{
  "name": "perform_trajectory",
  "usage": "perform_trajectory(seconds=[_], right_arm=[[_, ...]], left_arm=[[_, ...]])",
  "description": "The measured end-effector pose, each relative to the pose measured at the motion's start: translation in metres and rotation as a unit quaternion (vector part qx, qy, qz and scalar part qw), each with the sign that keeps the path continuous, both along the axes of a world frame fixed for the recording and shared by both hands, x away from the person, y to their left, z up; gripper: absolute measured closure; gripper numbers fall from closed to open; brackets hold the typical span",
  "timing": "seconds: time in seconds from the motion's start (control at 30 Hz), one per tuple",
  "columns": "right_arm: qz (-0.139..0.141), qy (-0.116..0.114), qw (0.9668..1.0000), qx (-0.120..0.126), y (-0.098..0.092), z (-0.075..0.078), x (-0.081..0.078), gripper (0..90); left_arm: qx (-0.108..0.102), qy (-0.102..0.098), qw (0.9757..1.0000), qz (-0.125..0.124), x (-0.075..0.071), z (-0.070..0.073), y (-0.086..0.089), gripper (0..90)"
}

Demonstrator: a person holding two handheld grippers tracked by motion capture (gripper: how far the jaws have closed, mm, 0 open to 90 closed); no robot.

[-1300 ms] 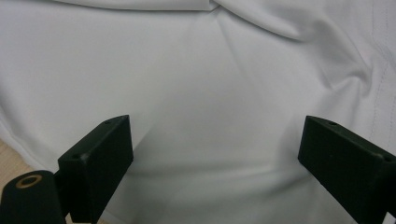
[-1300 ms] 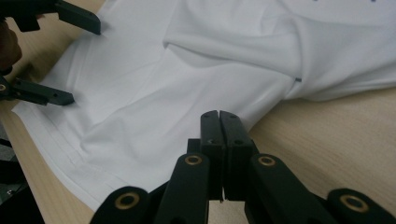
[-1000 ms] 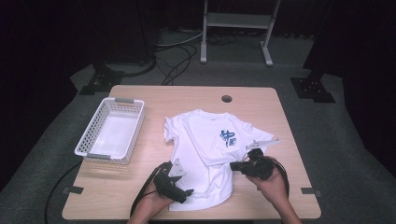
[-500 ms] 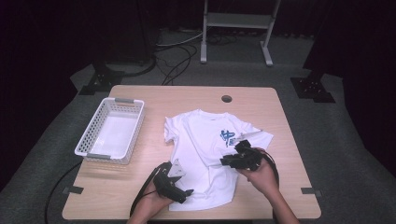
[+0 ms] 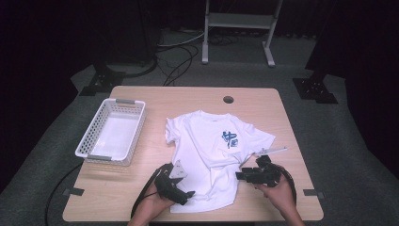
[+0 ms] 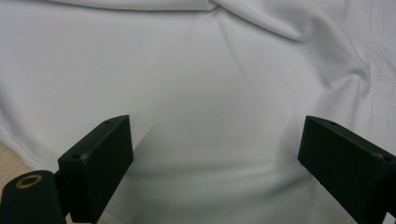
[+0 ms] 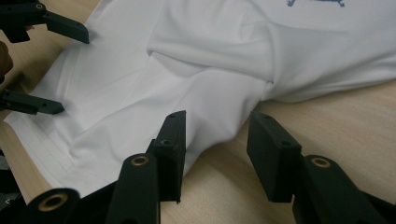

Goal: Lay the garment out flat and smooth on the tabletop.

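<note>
2 grippers are worked at the near end of a white T-shirt (image 5: 214, 155) that is spread front-up on the wooden table (image 5: 282, 117), its long axis running from the collar at the far side to the hem at the person's side, tilted a little leftward toward the collar. The T-shirt is taken as the landmark.

Well to the left of it, a white plastic basket (image 5: 111, 132) is seen, and nothing is seen inside it. At the T-shirt's near left corner the left gripper (image 5: 187, 194) is held with its jaws spread wide; in the left gripper view plain white cloth lies between them, untouched by the pads. At the near right edge, below the blue print (image 5: 229, 138), the right gripper (image 5: 240, 175) is seen pointing leftward at the cloth. Its jaws have just been opening, and in the right gripper view they stand part-way apart with the T-shirt's side edge (image 7: 205, 135) between them, unpressed.

The cloth edge is judged to lie straight ahead of the right gripper, so this hand is the nearer for a pinch there. To the right of the T-shirt's sleeve a thin white strip (image 5: 272, 150) is lying on the wood.
</note>
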State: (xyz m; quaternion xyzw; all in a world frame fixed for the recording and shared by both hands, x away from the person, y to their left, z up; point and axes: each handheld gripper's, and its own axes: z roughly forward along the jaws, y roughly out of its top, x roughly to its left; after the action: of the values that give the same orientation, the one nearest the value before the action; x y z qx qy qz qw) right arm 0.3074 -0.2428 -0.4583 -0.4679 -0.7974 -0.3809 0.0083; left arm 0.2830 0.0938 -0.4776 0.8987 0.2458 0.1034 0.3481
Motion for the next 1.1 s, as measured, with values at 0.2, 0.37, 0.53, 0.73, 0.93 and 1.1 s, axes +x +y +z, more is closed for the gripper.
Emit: perform_trajectory(seconds=[0.2, 0.37, 0.53, 0.73, 0.93, 1.1], right_arm=[[-0.001, -0.011, 0.9999, 0.002, 0.001, -0.006, -0.003, 60.4], [0.001, -0.013, 0.9999, 0.003, 0.004, -0.009, -0.003, 73.2], [0.005, -0.007, 1.0, 0.001, 0.006, -0.009, -0.003, 85.3], [0.011, -0.009, 0.9999, -0.005, 0.008, -0.003, -0.005, 86.9], [0.027, -0.028, 0.9991, -0.016, 0.017, 0.014, -0.006, 87.0], [0.044, -0.048, 0.9975, -0.028, 0.033, 0.034, 0.001, 87.0]], left_arm=[[-0.001, 0.001, 1.0, 0.0, 0.0, 0.0, 0.0, 9.9], [-0.001, 0.0, 1.0, 0.0, 0.0, 0.0, 0.001, 9.9], [-0.002, 0.0, 1.0, -0.001, 0.001, 0.0, 0.001, 9.9], [0.0, 0.001, 1.0, -0.001, 0.001, 0.0, 0.002, 9.9], [0.0, 0.001, 1.0, -0.001, 0.001, 0.0, 0.002, 9.9], [-0.001, 0.002, 1.0, 0.0, 0.001, 0.0, 0.002, 9.9]])
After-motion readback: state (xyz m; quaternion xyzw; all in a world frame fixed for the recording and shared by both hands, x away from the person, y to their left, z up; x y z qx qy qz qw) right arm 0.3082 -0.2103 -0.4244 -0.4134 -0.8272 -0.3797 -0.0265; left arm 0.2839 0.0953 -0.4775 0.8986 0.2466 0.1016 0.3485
